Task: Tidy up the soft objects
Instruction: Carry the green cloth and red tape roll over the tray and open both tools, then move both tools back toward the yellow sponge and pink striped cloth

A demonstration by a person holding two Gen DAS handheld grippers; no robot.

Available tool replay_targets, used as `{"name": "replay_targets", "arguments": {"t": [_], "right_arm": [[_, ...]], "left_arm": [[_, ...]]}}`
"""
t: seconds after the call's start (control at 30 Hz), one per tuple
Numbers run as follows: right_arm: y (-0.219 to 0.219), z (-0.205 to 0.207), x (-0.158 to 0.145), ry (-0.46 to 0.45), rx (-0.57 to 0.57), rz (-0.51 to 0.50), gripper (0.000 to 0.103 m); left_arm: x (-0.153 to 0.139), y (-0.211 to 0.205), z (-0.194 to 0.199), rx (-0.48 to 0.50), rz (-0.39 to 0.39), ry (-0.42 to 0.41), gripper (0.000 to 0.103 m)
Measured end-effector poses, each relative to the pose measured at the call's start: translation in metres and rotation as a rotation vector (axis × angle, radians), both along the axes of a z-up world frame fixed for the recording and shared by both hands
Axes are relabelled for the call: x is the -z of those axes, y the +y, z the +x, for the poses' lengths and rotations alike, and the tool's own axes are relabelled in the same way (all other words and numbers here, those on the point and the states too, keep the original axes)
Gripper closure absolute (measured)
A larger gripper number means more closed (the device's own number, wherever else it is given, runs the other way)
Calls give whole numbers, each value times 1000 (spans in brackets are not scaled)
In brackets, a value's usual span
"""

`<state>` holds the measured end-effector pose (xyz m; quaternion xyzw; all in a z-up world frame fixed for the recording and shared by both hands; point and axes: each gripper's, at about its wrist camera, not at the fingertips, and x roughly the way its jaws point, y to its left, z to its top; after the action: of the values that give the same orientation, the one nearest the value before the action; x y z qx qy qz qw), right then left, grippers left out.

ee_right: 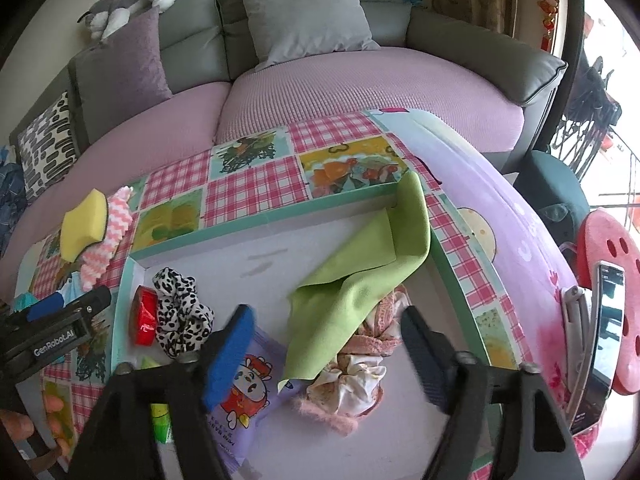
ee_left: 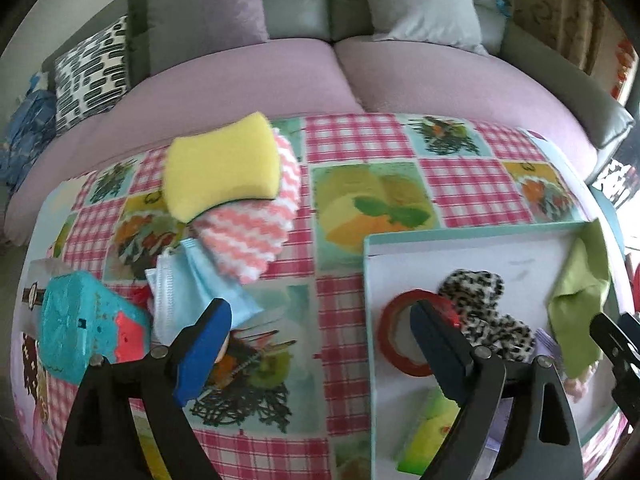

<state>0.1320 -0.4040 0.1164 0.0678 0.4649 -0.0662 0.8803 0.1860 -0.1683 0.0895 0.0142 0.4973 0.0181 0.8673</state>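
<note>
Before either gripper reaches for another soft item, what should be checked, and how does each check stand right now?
1. Left gripper open and empty: ok.
2. Right gripper open, clear of the green cloth: ok.
3. Green cloth fully inside the tray: not ok, one corner drapes over the rim.
4. Yellow sponge reachable on top of the pink-and-white cloth: ok.
5. Face mask lying free: cannot tell.

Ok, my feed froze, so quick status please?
Left gripper open, empty. Right gripper open, green cloth lies draped over the tray rim. Yellow sponge, pink-white cloth on table.
</note>
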Motion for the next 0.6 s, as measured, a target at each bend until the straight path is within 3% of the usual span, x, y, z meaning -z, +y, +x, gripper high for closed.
{"name": "replay_targets", "arguments": {"t": [0.1, 0.6], "right_arm": [[0, 0, 0, -7, 1, 0, 0], [16, -2, -2, -29, -8, -14, 0]], "left_arm": [[4, 5, 2, -20, 13, 2, 12], [-1, 20, 0, -45, -1, -29, 11]]}}
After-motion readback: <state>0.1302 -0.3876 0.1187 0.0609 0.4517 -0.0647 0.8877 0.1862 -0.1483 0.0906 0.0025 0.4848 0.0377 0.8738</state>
